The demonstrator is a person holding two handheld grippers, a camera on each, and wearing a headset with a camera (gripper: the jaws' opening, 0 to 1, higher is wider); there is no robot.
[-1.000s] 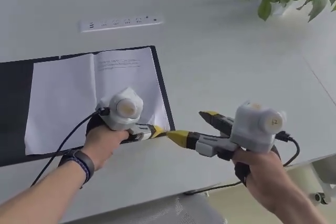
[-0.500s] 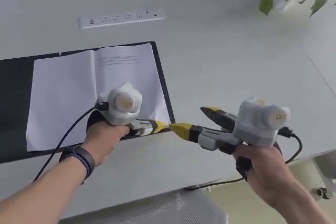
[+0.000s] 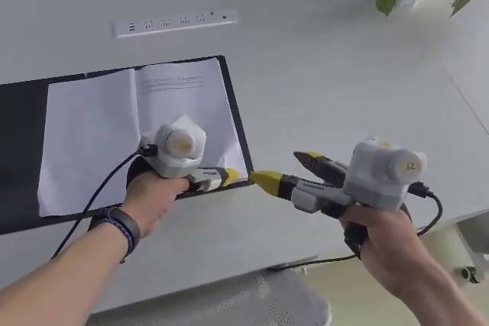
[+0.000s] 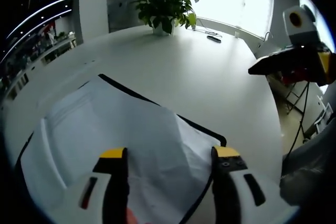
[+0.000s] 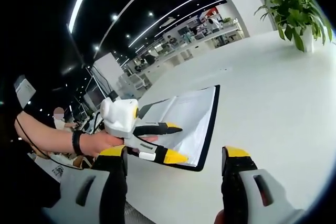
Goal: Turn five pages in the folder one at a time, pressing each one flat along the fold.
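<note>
Currently the table point(image 3: 344, 74) is being occupied by the open folder point(image 3: 23, 112), its fold running away from the person. The right-hand page point(image 3: 191, 112) is being faced at its near right corner by the left gripper point(image 4: 169, 153), with jaws spread wide and empty. The right gripper point(image 3: 284, 169) is being held just right of that corner over bare table, also spread and empty. The left gripper is being judged nearer for the lift.
</note>
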